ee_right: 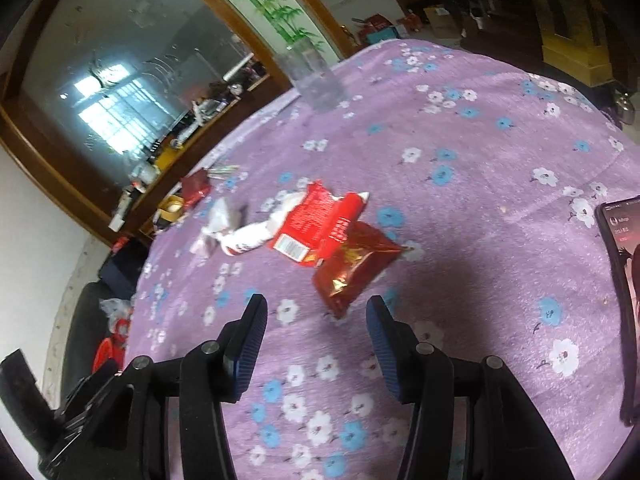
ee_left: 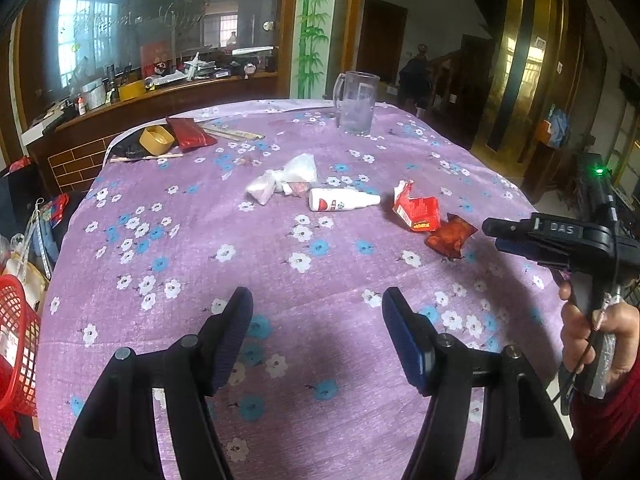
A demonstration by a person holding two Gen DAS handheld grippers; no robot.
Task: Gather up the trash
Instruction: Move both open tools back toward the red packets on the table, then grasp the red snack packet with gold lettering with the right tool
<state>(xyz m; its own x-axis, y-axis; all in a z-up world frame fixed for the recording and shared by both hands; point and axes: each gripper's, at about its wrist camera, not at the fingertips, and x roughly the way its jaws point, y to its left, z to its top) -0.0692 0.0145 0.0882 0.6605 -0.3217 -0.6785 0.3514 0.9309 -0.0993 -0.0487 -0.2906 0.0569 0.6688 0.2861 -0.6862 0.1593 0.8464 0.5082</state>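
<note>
Left gripper fingers standing apart, gripping nothing, hovering over bare purple floral cloth near bench front edge. Right gripper fingers also spread, empty, tips sitting just short of dark red foil wrapper. Red torn packet overlapping wrapper's far side; white bottle lying beside it, crumpled white plastic beyond, mid-bench. Glass mug standing near far edge. Red basket sitting off left edge.

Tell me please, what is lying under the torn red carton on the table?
The torn red carton overlaps a dark red foil packet and a white bottle, on the purple flowered cloth. Anything else beneath the carton is covered.
</note>
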